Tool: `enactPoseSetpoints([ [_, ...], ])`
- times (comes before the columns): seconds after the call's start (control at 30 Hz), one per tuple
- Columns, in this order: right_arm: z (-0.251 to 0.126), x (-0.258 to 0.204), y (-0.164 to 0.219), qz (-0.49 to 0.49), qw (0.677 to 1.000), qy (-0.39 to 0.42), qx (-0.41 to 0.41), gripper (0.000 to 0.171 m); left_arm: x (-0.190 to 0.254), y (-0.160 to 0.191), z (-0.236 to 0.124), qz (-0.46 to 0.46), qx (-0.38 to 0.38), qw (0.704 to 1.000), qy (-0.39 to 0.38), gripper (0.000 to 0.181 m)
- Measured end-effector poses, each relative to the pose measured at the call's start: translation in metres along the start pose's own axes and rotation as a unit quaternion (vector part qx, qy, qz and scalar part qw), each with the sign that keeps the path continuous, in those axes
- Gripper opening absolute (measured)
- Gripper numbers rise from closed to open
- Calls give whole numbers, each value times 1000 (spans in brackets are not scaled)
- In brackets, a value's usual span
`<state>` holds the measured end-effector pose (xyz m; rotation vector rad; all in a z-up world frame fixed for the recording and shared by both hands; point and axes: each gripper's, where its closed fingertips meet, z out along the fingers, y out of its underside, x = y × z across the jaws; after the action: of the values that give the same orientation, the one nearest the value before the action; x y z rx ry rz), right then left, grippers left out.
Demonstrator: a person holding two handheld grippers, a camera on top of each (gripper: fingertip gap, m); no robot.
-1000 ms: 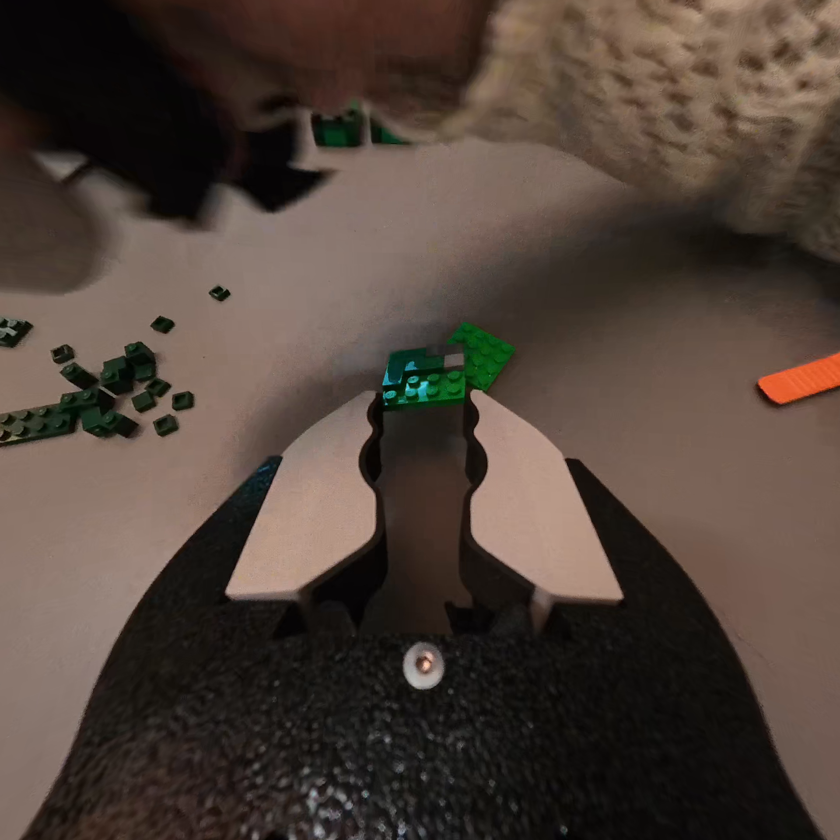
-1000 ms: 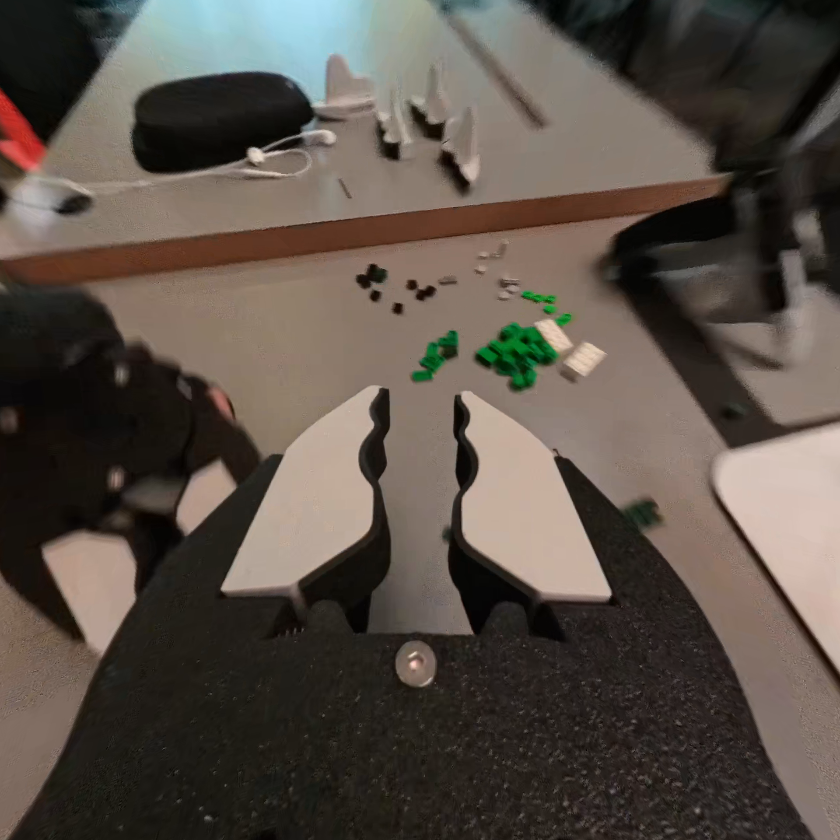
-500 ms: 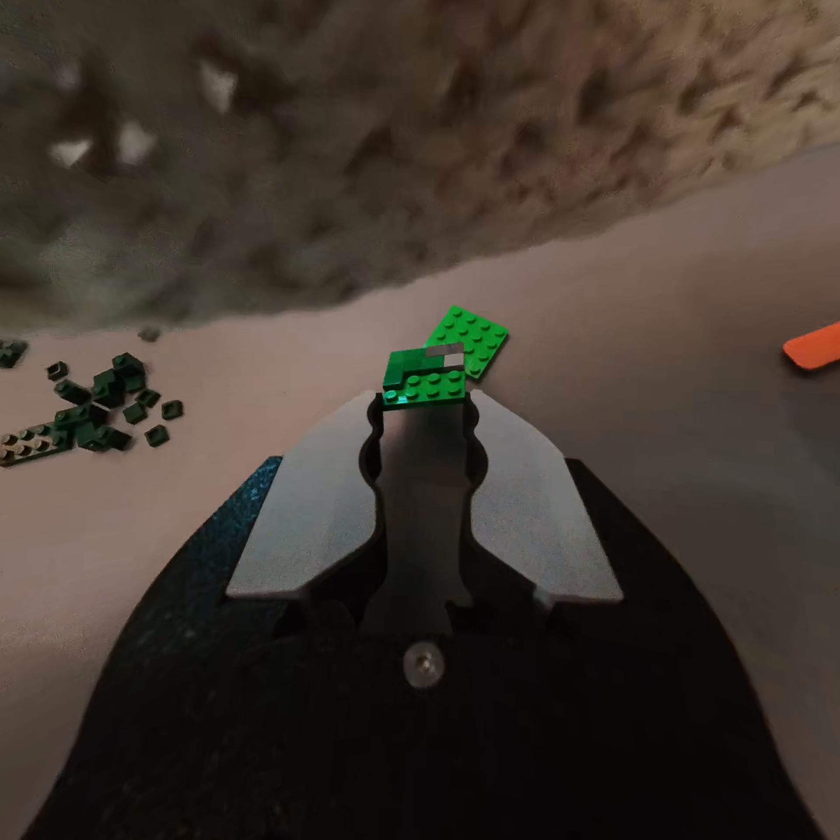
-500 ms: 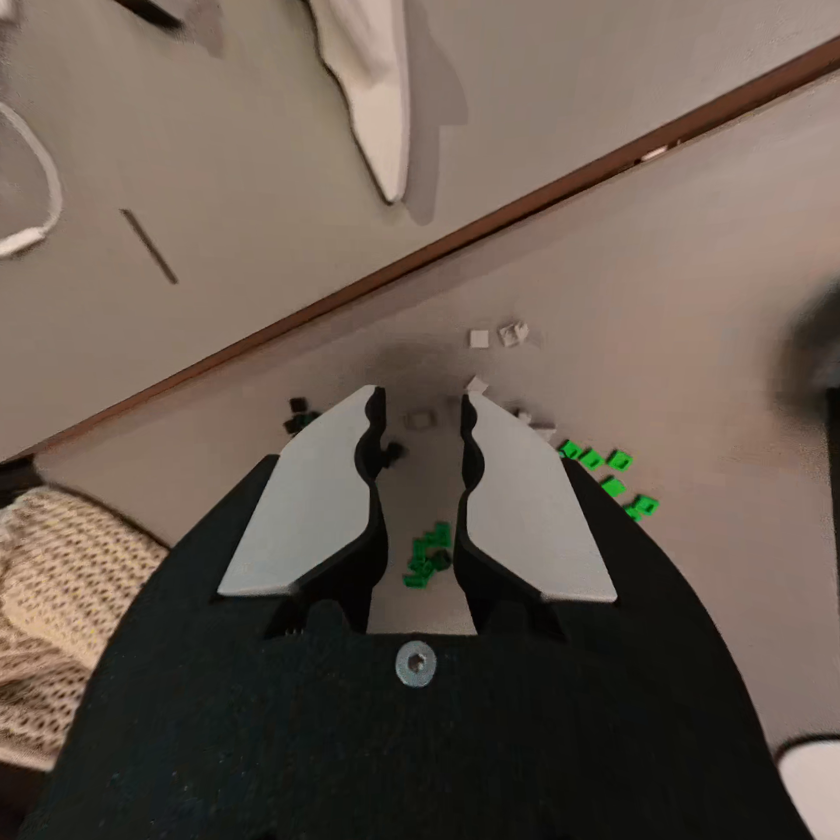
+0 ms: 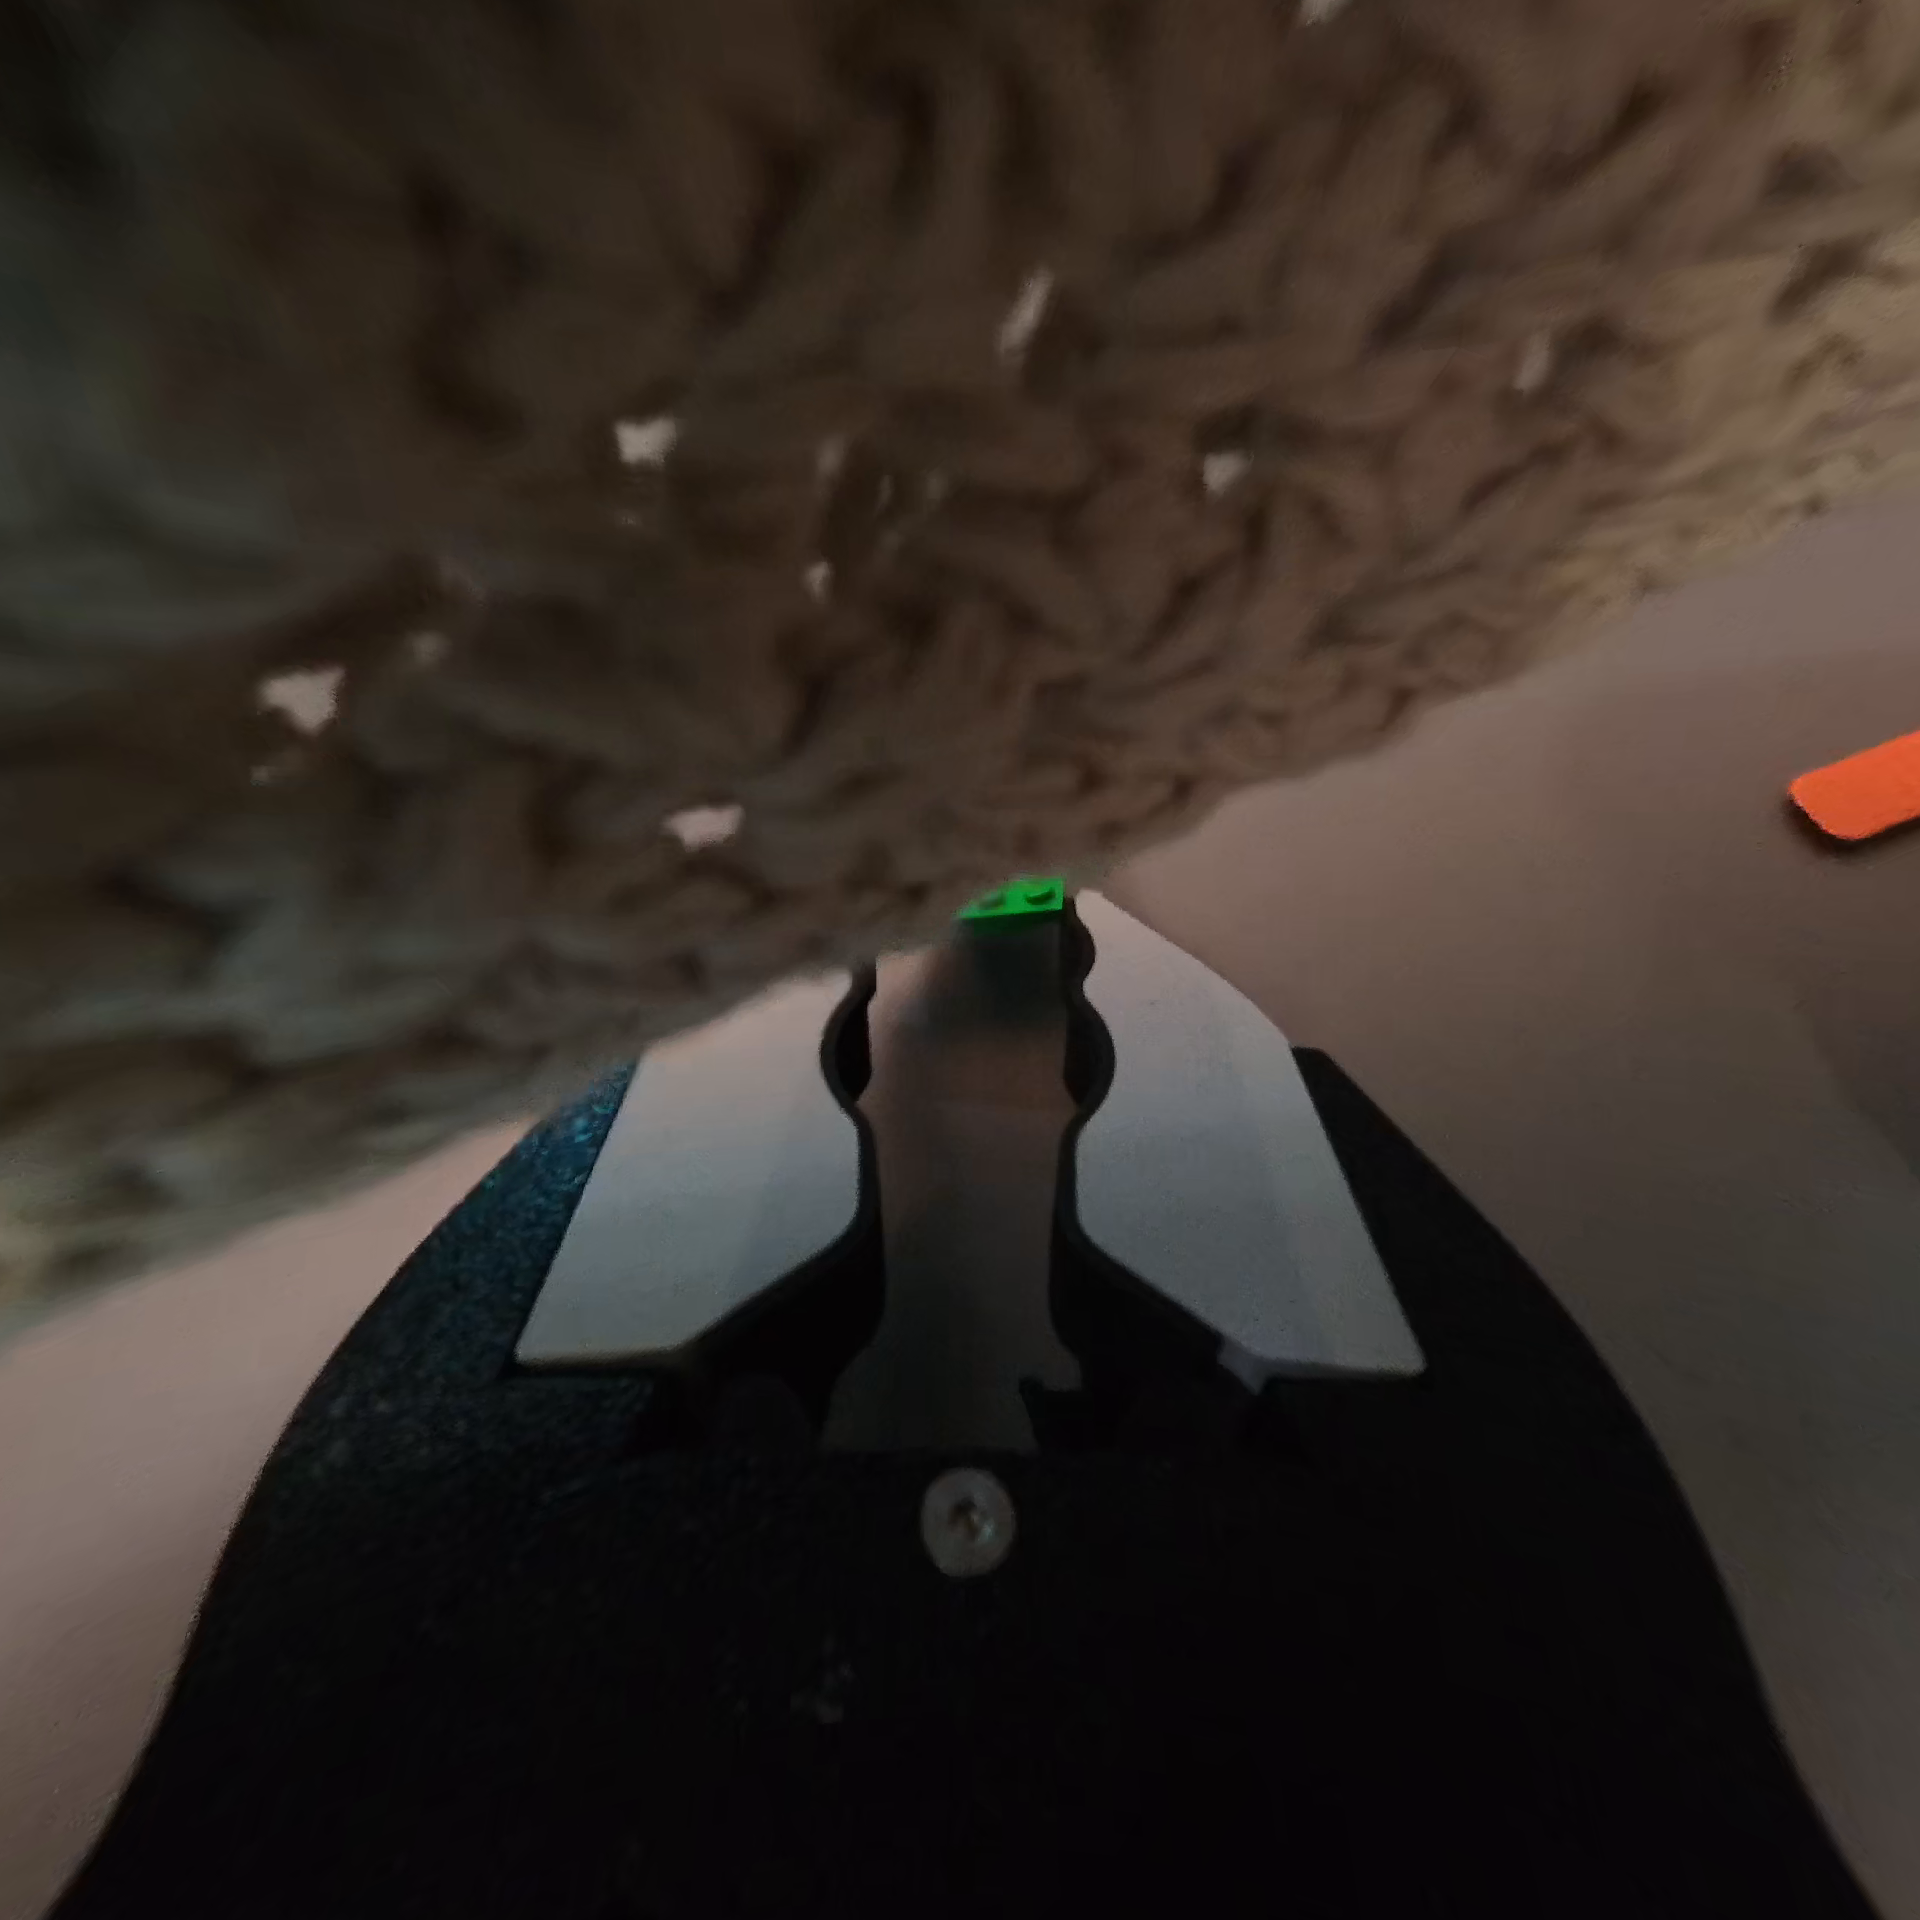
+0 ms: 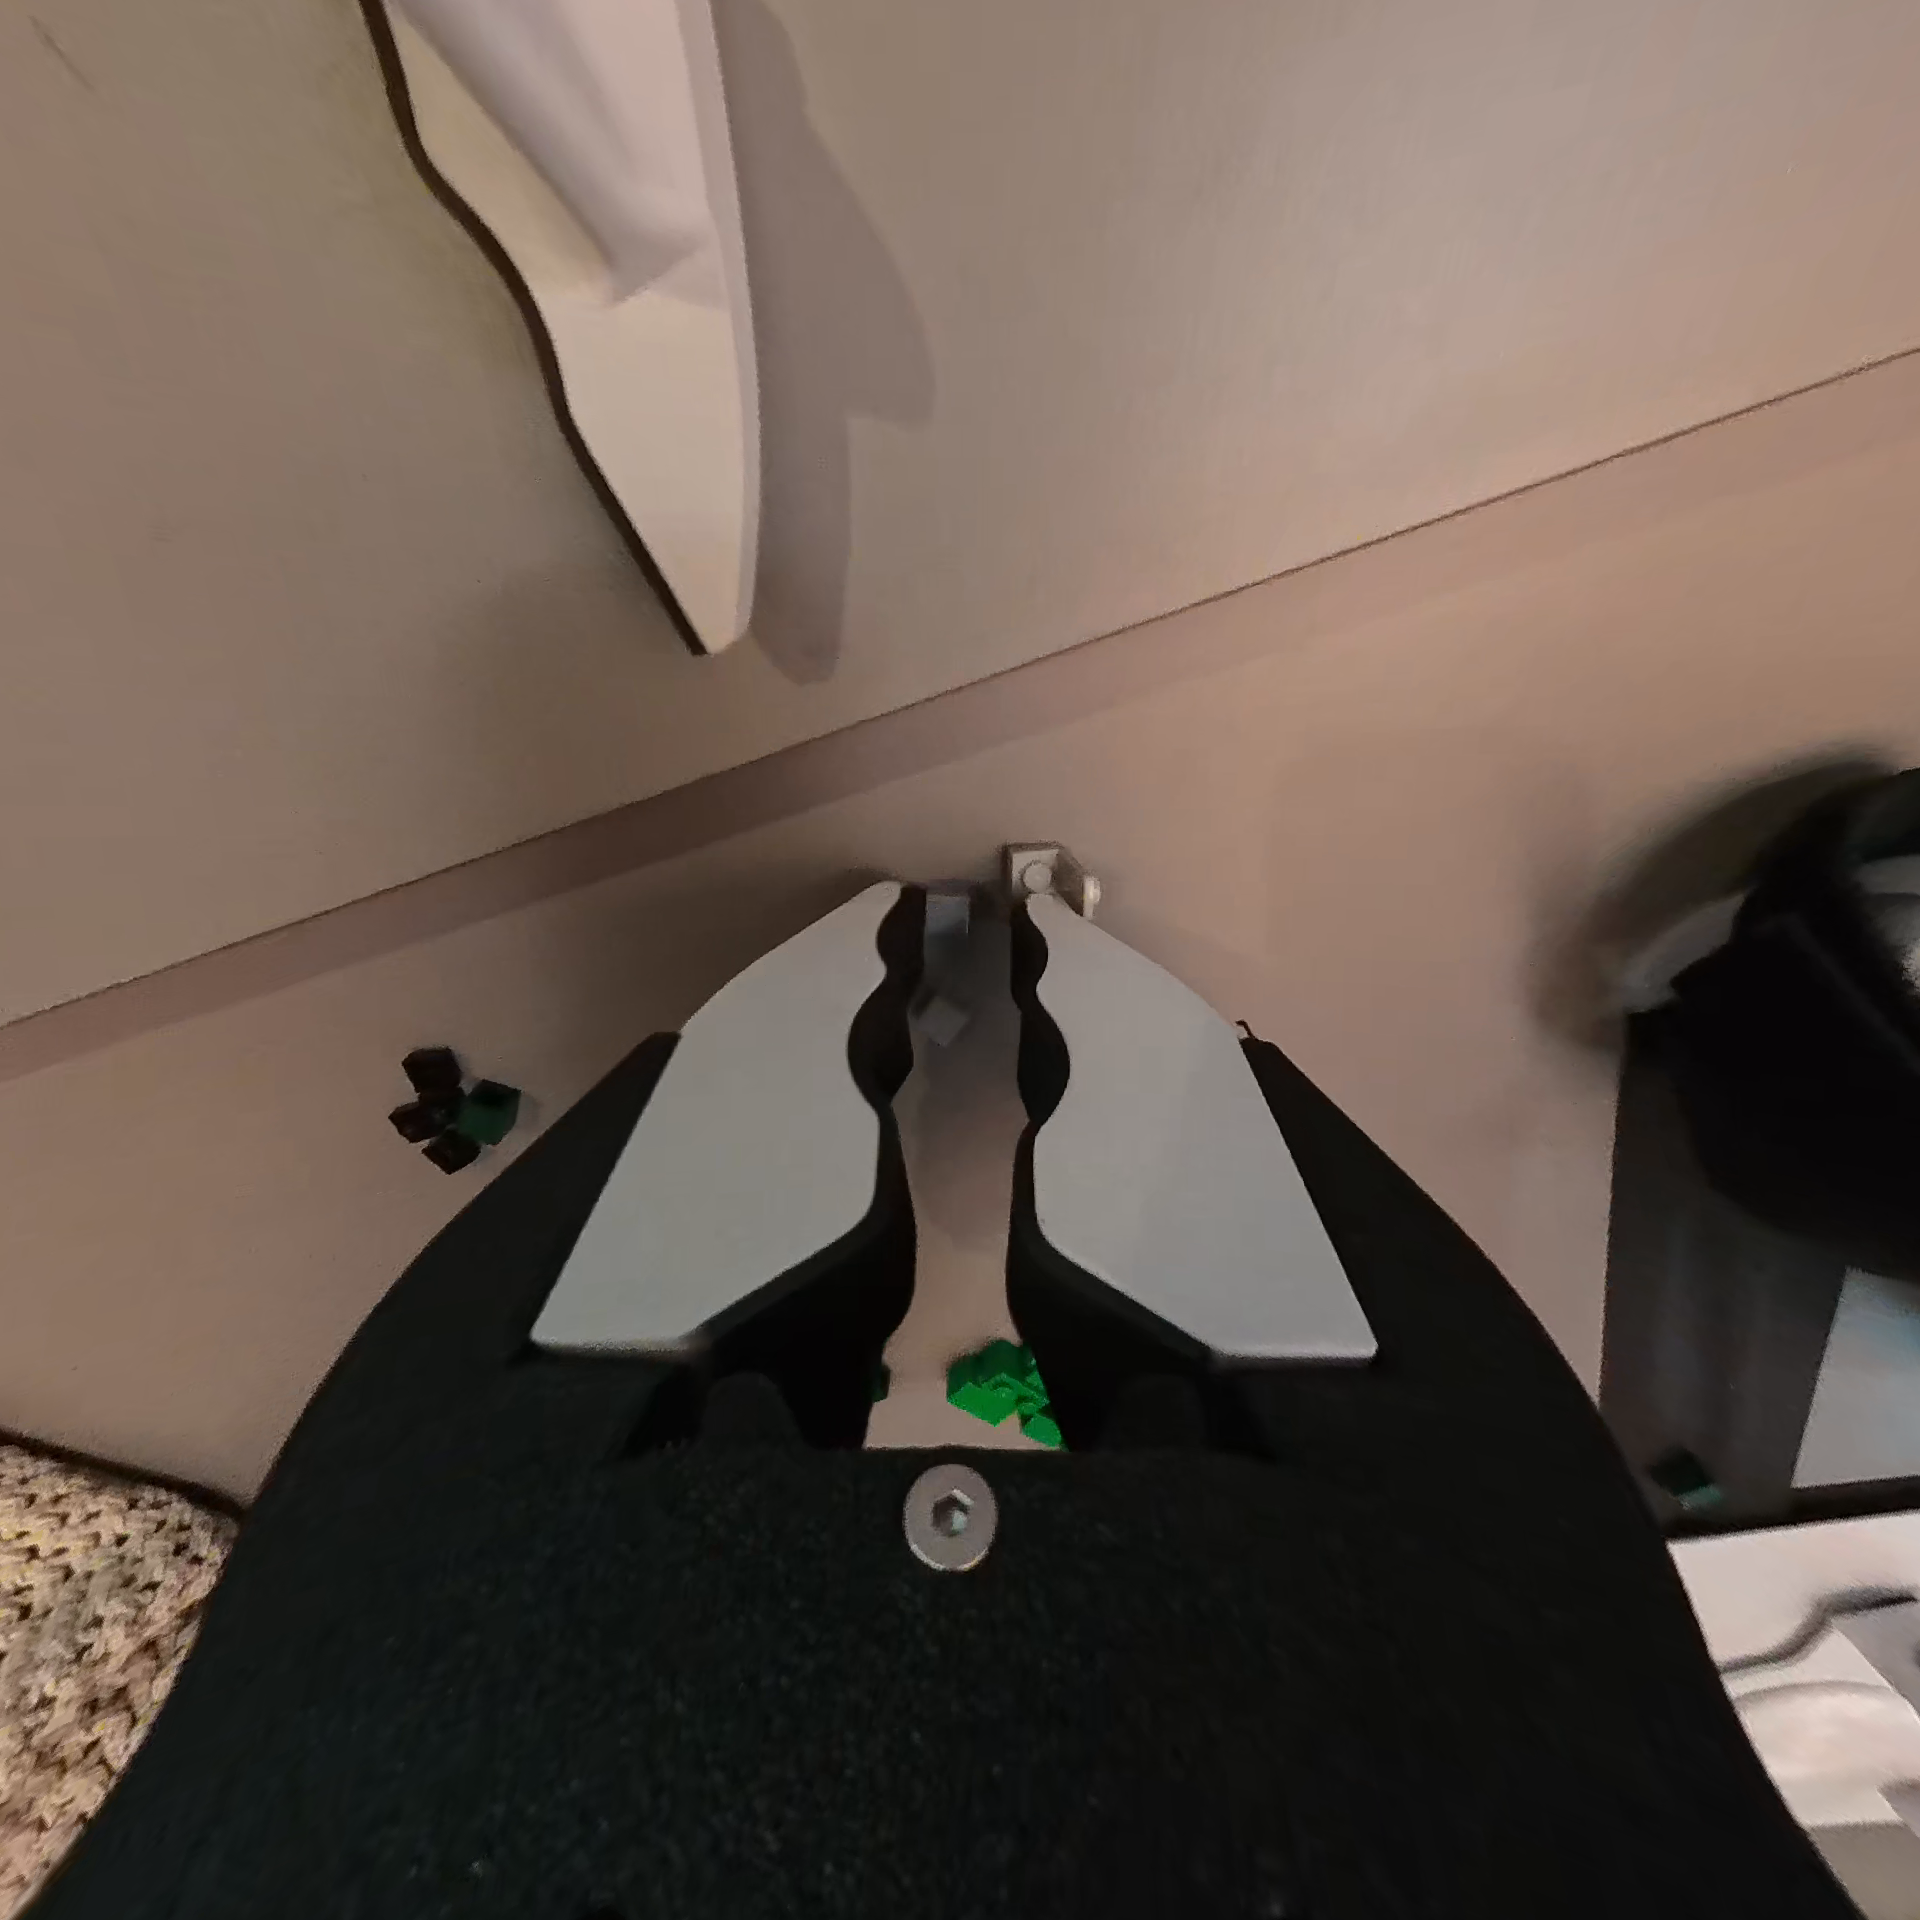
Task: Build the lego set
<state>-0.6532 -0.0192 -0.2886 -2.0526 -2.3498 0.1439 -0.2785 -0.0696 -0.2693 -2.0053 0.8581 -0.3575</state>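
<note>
A: So, how do the left tongs stand?

B: Their jaws sit a moderate gap apart. A green plate shows right at the tips, against the right finger. A knitted sleeve, blurred, hides the rest of the plate and the left fingertip, so whether the plate is clamped cannot be told.

A: Anything else in the left wrist view?

B: An orange strip lies on the table, well off to the right.

A: And the right tongs?

B: They hang over the table with only a narrow gap between the jaws, gripping nothing. A grey piece lies on the table between the tips, close to the left finger. A smaller grey bit shows further back in the gap.

A: Other bricks nearby?

B: A grey studded piece rests just beyond the right tip. Some black pieces with one dark green piece touching them lie left of the tongs. A green pile shows through the gap near the fingers' base.

A: What lies past them?

B: A seam runs across the table, with a white pointed shape lying beyond it. At the right edge sits something dark and blurred. The sleeve shows at lower left.
</note>
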Motion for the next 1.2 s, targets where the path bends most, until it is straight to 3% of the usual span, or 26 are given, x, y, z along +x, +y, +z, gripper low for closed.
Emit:
enactPoseSetpoints([
  [0.47, 0, 1, 1, -17, 1000, 8, -2, 7, 1, 0, 0, 1, -3, 1000, 2, 34],
  [0.67, -33, -8, 20, -64, 995, -7, 80, 7, 3, 1, 1, 12, -8, 1000, 1, 34],
  [0.8, -86, -9, 82, -83, 979, 0, 188, 7, 6, 1, 1, 17, -8, 1000, 10, 34],
  [0.97, -146, -7, 202, -20, 949, 10, 314, 7, 11, 1, 0, 17, -8, 999, 32, 34],
  [1.07, -151, -17, 276, -6, 935, 14, 355, 7, 12, 1, 0, 10, -7, 999, 42, 34],
  [1.2, -128, -68, 340, -84, 917, -43, 388, 7, 13, 0, 0, 8, -5, 999, 49, 34],
])
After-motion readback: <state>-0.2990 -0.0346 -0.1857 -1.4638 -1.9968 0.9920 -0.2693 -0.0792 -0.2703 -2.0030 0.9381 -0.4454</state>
